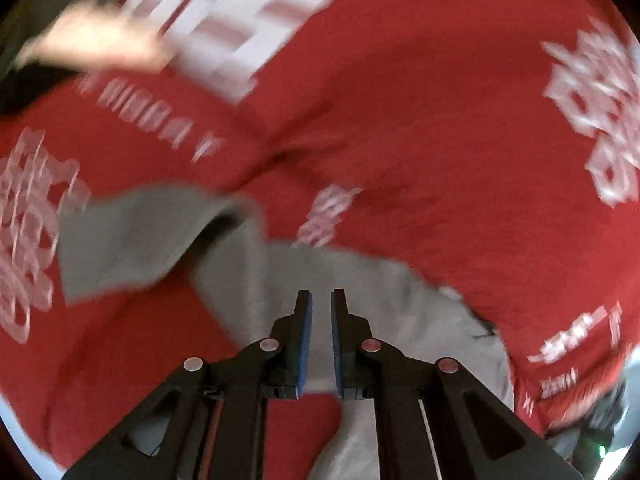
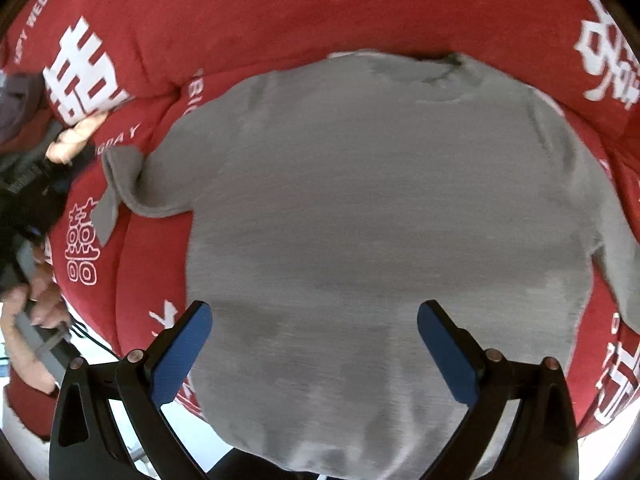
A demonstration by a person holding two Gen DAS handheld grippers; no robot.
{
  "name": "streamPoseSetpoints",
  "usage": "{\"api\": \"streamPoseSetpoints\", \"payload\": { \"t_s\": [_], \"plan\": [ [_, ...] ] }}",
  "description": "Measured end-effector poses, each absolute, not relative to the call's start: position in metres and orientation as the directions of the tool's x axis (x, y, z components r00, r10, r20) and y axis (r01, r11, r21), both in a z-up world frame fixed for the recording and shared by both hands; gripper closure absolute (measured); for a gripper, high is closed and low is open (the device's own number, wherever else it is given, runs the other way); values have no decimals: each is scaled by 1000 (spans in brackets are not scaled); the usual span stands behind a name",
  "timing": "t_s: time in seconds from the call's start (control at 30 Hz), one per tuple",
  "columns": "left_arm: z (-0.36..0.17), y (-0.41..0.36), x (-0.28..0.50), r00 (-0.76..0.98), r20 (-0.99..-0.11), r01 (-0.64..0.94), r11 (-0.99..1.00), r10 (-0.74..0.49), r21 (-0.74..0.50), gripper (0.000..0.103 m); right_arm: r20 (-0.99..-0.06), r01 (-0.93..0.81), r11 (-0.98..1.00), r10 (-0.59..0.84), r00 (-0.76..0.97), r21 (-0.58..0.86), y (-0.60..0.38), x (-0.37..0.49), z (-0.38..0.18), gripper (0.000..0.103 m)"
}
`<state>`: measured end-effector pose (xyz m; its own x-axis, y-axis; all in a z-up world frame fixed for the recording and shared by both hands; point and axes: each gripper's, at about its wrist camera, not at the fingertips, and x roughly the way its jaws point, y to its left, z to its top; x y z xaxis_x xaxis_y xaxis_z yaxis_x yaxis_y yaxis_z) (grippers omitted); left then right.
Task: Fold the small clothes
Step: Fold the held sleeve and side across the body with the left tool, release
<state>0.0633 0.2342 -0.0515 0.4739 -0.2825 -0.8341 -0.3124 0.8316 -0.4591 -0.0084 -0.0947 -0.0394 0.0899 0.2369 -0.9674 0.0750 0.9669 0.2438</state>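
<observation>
A red quilt (image 2: 320, 12) printed with white characters carries a grey sweater (image 2: 360, 220) spread flat, collar toward its far edge. The right gripper (image 2: 314, 344) hovers over the hem, jaws wide and empty. The left gripper (image 1: 321, 340) has its jaws pinched on a sleeve (image 1: 248, 280) of the sweater.

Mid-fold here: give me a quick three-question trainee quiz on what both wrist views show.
1. True or false: the right tool holds its jaws wide apart over the grey knit sweater.
2. What does the sweater lie on? A) a red quilt with white characters B) a wooden table C) a blue towel
3. Fill in: the left tool has its jaws nearly ____.
Key: 1 true; 2 A; 3 shut.
</observation>
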Motion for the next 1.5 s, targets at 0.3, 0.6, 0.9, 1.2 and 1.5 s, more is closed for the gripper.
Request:
{"api": "streamPoseSetpoints", "payload": {
  "t_s": [0.3, 0.6, 0.9, 1.2, 1.5],
  "plan": [
    [-57, 247, 74, 416, -872, -332, 850, -258, -409, 65, -971, 125, 963, 236, 47, 240, -127, -19, -61, 1],
    [-52, 243, 91, 417, -873, -335, 850, -252, -405, 0, -965, 104, 960, 256, 51, 261, -108, -12, -56, 1],
    [-71, 246, 113, 448, -850, -399, 789, -277, -468, 13, -968, 100, 963, 249, 32, 251, -103, -11, -61, 1],
    [-98, 269, 131, 415, -884, -523, 739, -213, -424, 98, -971, 108, 965, 239, 18, 240, -104, -14, -67, 1],
    [-7, 220, 107, 617, -742, -214, 851, -262, -479, 98, -976, 77, 973, 217, 21, 218, -103, -21, -71, 1]
  ]
}}
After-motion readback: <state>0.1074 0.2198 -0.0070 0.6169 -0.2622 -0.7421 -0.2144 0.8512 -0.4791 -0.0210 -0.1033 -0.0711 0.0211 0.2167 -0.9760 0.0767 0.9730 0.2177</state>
